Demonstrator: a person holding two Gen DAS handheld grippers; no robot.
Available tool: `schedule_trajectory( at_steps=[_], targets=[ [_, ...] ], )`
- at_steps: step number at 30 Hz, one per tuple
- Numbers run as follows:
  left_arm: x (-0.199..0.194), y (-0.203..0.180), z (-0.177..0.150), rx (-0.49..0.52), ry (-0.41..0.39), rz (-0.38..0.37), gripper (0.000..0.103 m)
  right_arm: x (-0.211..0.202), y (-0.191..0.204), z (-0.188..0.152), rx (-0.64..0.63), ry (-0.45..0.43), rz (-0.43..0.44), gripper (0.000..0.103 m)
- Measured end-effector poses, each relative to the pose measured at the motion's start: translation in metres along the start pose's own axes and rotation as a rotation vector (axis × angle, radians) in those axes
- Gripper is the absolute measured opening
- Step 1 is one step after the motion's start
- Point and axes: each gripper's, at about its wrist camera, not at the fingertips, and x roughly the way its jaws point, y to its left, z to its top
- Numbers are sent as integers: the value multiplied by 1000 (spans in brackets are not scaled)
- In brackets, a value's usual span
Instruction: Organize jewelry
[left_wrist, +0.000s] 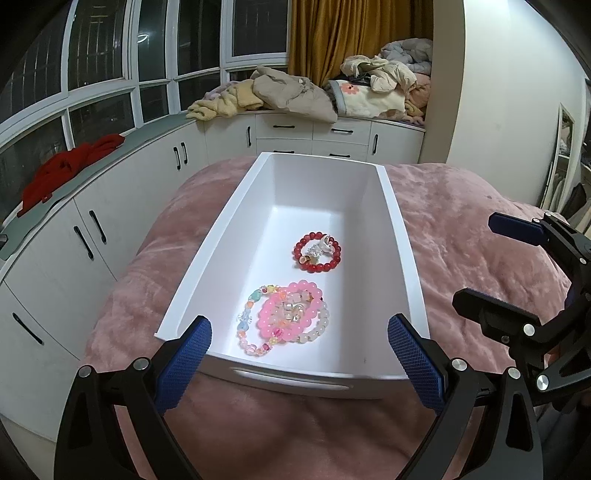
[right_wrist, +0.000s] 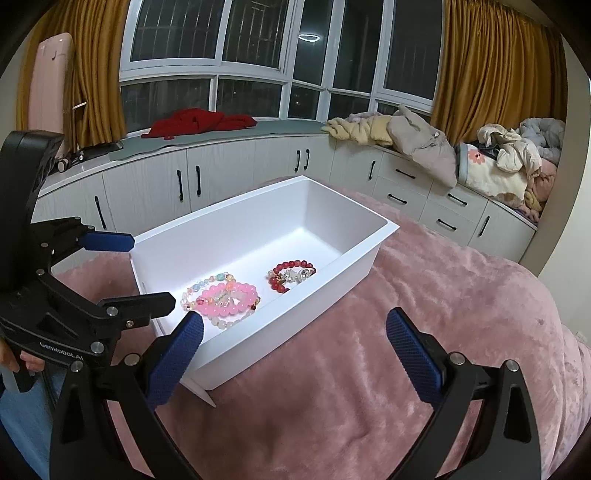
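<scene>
Both tongs, left and right, gape wide and hold nothing. The bracelets lie inside the white bin on the bed.

The small silvery charm cluster inside the red bead bracelet is too tiny to make out. At six o'clock in the white plastic drawer-shaped tray, the pale translucent bead bracelet sits half buried under the pink bead bracelet. In the right wrist view the near tray wall hides that pile's lower edge. At nine o'clock there, the person's hand is mostly hidden behind the black left gripper, and the blue-jeaned leg runs off the frame's edge.
</scene>
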Motion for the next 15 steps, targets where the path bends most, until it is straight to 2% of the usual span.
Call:
schedule_trajectory(
  at_steps=[15],
  targets=[
    [-1, 3, 2, -4, -3, 7, 97, 1, 2, -3, -4, 9, 2, 98]
  ],
)
